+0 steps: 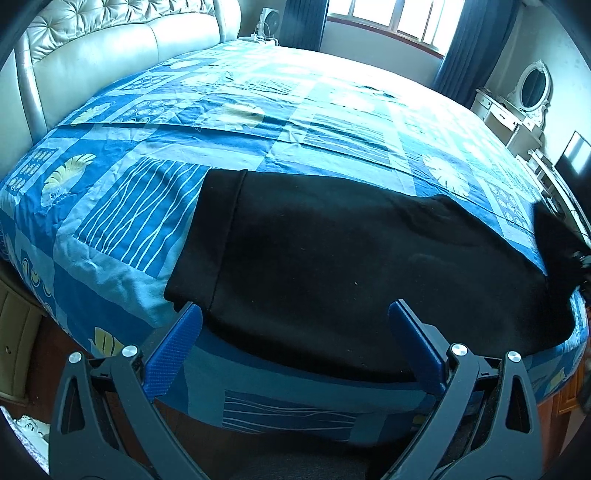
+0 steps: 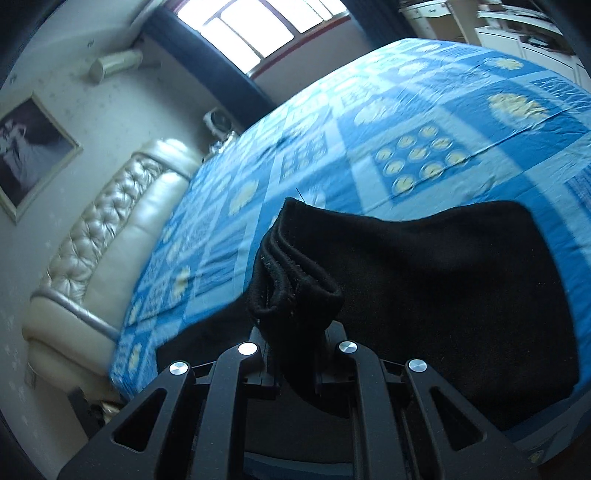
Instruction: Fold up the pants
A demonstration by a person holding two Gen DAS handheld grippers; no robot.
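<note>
Pants point(image 1: 332, 266), black, lie flat mid-frame on my bed point(image 1: 155, 221); my left hand-held gripper point(image 1: 293, 321) gapes wide, my right hand-held gripper point(image 2: 297, 332) pinches their bunched hem.

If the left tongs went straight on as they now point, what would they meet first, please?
Most likely the black pants lying on the bed; the open left tongs already frame their near edge, though depth is uncertain.

Home bedroom — wide bed point(image 1: 258, 122), tufted headboard point(image 1: 92, 48), curtained window point(image 1: 399, 18), vanity mirror point(image 1: 533, 88).
</note>
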